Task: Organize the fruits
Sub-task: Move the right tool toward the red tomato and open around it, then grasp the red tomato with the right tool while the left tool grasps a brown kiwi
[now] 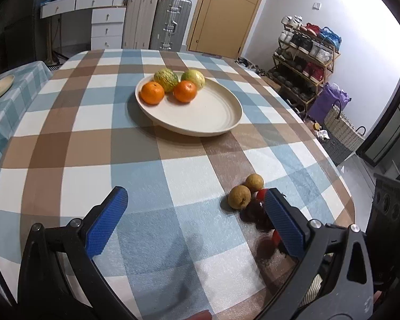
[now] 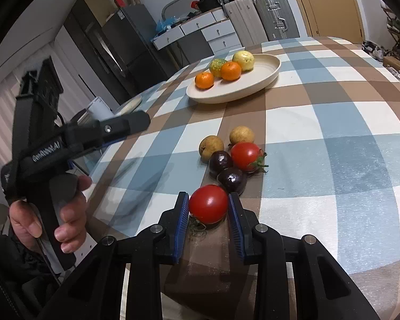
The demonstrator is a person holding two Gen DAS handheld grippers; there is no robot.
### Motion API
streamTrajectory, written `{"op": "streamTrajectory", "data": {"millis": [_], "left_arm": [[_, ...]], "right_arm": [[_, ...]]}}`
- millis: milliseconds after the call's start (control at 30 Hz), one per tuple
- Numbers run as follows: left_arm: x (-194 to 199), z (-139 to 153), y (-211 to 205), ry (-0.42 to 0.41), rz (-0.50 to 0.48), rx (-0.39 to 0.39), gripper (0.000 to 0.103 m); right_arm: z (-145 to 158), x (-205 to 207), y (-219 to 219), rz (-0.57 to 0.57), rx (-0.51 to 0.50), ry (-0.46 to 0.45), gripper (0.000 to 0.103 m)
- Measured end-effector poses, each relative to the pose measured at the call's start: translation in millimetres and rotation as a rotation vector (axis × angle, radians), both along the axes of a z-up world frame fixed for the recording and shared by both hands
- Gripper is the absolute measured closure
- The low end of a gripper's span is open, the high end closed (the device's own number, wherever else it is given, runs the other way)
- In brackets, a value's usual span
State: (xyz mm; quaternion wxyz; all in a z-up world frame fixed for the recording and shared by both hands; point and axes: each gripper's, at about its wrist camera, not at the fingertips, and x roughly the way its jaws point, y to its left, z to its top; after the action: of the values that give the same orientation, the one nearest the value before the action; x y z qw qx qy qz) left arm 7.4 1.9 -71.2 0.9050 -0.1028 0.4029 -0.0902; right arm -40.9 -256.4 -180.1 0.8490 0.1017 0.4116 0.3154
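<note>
while the checked worktop (image 1: 66,144) stands before a wooden door (image 1: 226,10) and suitcases (image 1: 170,18), the right gripper (image 2: 208,206) tilts down, jaws clamping a tomato (image 2: 208,204), near the plate (image 2: 253,85); left gripper (image 1: 197,208) wide, empty.

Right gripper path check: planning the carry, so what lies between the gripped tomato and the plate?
Right wrist view: purple fruits, another tomato, two brown fruits, then bare cloth.

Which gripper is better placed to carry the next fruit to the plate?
Right. The right gripper is shut on a tomato. The left gripper hangs open over bare tablecloth, holding nothing. The plate has free space.
</note>
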Motion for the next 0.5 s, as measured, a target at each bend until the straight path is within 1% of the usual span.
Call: {"op": "streamTrajectory", "data": {"millis": [267, 500], "left_arm": [[15, -16, -14, 0.062, -0.054, -0.036, 0.001], [33, -26, -25, 0.085, -0.093, -0.057, 0.001]], "right_arm": [[7, -2, -15, -0.027, 0.029, -0.036, 0.072], [7, 2, -32, -0.065, 0.057, -0.042, 0.072]]}}
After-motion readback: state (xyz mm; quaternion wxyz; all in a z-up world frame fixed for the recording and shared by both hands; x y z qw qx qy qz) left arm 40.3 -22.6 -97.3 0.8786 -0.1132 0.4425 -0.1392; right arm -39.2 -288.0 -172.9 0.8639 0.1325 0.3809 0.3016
